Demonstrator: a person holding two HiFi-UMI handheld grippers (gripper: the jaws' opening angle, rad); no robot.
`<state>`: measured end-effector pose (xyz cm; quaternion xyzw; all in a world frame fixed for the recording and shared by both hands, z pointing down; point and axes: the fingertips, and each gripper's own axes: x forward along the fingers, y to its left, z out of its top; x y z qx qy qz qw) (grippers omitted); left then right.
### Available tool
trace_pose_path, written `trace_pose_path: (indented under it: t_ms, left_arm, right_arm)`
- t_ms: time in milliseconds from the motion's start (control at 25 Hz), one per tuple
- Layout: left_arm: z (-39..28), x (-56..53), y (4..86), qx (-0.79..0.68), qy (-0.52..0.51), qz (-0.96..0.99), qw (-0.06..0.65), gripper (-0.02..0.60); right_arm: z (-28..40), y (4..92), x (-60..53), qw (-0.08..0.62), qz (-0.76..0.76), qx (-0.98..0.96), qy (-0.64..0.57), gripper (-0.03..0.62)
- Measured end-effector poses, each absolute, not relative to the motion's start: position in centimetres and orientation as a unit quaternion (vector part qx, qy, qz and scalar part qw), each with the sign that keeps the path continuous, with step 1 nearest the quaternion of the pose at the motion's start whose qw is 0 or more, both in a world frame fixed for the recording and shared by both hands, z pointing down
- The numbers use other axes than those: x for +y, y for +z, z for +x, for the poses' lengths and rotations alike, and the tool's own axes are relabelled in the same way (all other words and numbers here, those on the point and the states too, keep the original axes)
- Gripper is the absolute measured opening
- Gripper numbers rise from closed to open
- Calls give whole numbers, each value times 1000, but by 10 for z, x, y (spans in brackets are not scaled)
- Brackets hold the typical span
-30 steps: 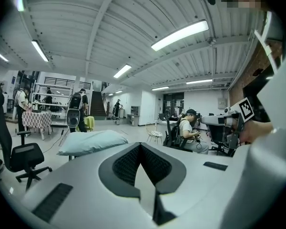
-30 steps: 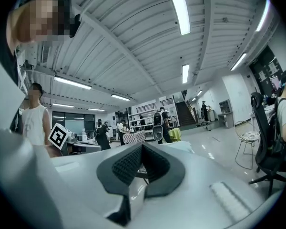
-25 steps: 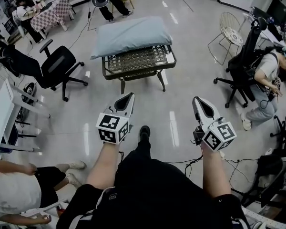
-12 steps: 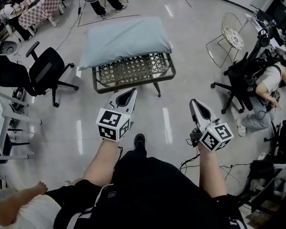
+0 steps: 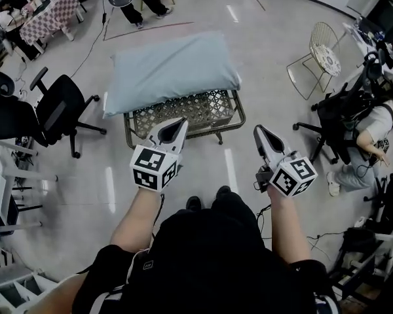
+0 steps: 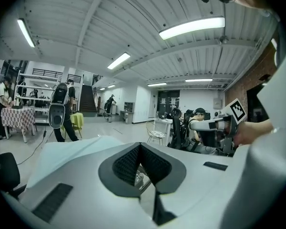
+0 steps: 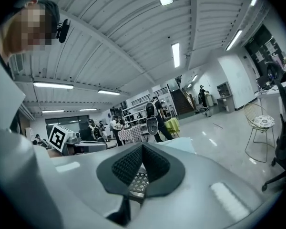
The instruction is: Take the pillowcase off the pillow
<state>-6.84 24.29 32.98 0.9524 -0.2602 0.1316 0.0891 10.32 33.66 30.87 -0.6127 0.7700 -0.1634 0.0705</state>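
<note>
Pillow: the pillow (image 5: 165, 77) lies flat on the low lattice-top table (image 5: 195, 108), inside a pale blue-grey pillowcase (image 5: 190, 61) that covers all of it that shows.
Long axis: runs left to right across the head view, along the table's length. The left end sits a little nearer the person than the right end.
Position on table: it covers the far part of the top and overhangs the left edge and the far edge. A strip of lattice along the near edge is bare.
Open end of case: cannot tell which end it is.
Left gripper: the left gripper (image 5: 175, 125) has its jaws fully together with nothing between them. It is held over the floor (image 5: 203, 169) just short of the table's near edge and points toward the pillow.
Right gripper: the right gripper (image 5: 258, 131) also has its jaws closed on nothing. It is off the table's near right corner, clear of table and pillow.
Contact: neither gripper touches the pillow.
Surroundings: a black office chair (image 5: 52, 110) stands left of the table, a wire chair (image 5: 322, 50) to its right, and a seated person (image 5: 373, 126) at the right edge of the head view.
</note>
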Motion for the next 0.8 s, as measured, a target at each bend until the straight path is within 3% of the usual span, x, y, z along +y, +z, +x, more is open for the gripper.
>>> trace_pose_path:
  t_ms: [240,560,800]
  left_arm:
    - [-21,182,356,-278,148,942,115,-2]
    - [85,92,371,-308,178,925,137,-2]
    - [125,53,386,-329,201,910,154,-2]
  right_arm:
    - [140,328,255,71,-577,793,-181,8]
    - [253,360,142,64,-544,807,-219,8]
    - [295,390,88,29,-520,816,-251,8]
